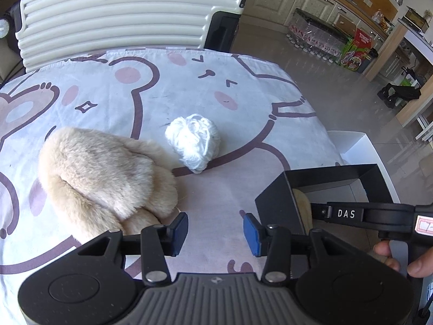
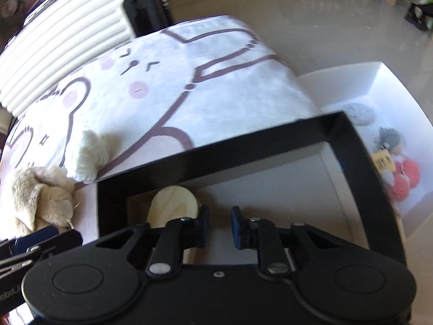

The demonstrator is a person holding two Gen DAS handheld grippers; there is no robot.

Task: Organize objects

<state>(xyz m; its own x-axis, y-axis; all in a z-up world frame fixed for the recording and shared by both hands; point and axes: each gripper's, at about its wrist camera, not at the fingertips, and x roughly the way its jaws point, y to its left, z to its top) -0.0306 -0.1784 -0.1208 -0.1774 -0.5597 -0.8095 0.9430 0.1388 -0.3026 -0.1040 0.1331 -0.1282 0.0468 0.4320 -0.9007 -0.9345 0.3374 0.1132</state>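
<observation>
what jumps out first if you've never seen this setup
The fluffy beige plush sprawled on the cartoon-bear sheet, with a white yarn ball just beyond it. To the right, a black box sits at the bed's edge, and behind everything stands a ribbed cream suitcase.

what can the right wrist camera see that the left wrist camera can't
Only the right wrist view shows inside the white box: a grey ball, a small grey toy and red pom-poms. Only the left wrist view shows the kitchen cabinets and a hand on the right tool. Both show the beige plush, white yarn, black box and suitcase.
</observation>
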